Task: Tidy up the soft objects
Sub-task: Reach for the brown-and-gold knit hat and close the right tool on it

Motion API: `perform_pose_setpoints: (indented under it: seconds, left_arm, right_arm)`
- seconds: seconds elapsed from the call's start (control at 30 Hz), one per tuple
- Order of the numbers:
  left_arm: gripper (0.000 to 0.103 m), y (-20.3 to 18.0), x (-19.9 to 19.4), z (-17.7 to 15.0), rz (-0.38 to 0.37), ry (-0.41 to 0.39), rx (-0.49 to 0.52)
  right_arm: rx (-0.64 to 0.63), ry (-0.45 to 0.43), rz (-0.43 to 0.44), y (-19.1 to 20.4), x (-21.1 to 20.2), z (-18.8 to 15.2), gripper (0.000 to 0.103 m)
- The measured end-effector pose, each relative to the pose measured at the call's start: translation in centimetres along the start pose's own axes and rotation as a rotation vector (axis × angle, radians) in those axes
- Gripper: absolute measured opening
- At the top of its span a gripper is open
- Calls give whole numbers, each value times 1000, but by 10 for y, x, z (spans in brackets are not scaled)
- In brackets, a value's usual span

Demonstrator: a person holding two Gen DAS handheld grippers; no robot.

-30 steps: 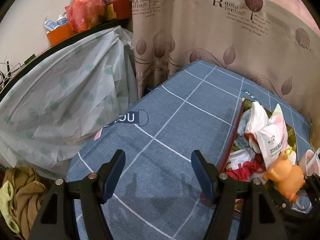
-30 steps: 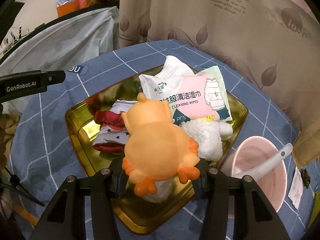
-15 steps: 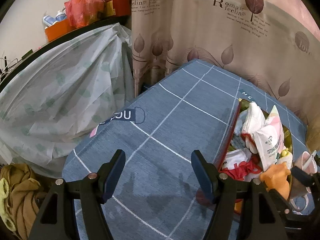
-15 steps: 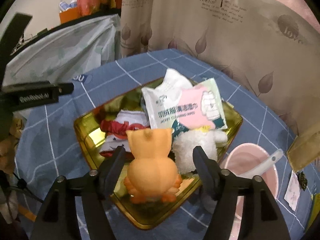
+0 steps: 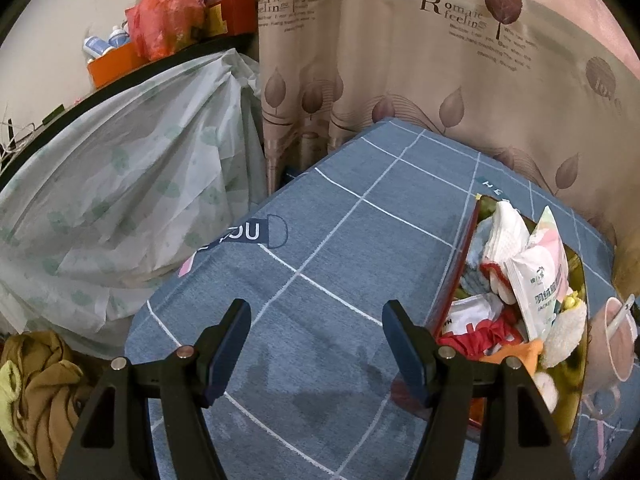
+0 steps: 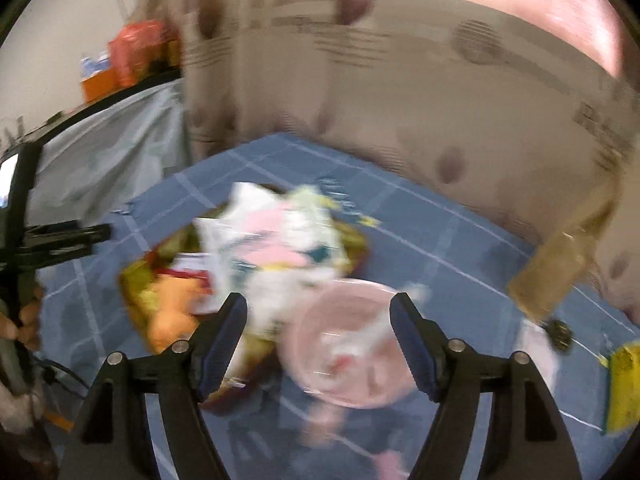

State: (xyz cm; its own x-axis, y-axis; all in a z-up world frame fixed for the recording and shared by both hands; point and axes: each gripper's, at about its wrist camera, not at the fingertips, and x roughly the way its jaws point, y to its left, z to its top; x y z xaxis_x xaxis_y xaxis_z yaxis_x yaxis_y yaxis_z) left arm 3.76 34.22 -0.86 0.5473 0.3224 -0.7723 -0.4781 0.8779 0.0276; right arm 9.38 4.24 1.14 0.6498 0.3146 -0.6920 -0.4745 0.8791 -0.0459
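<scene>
Our right gripper (image 6: pixel 318 344) is opening, nothing between its jaws — the orange toy (image 6: pixel 172 312) lies in the gold tray (image 6: pixel 134 280); left gripper (image 5: pixel 316 344) wide, empty.

A leaf-printed curtain (image 5: pixel 400 80) is seen across the upper frame. At the upper left, a red plastic bag (image 5: pixel 168 20) sits above a pale plastic sheet (image 5: pixel 120 200). At the lower right edge, a pink bowl (image 5: pixel 616 344) is seen with a spoon (image 5: pixel 626 308) in it.
</scene>
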Motion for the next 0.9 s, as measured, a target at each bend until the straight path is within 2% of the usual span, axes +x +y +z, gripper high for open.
perform_pose_setpoints:
  seconds: [0.27, 0.43, 0.6, 0.9]
  left_arm:
    - [70, -6, -1, -2, 11, -15, 24]
    - [70, -12, -2, -4, -6, -13, 39]
    - [70, -19, 0, -6, 7, -19, 66]
    - [70, -34, 0, -9, 26, -46, 122]
  right_arm:
    - [159, 51, -221, -128, 1, -32, 71]
    - [252, 123, -303, -203, 18, -56, 71]
    - [296, 151, -334, -244, 42, -68, 71]
    - [356, 155, -329, -285, 89, -65, 71]
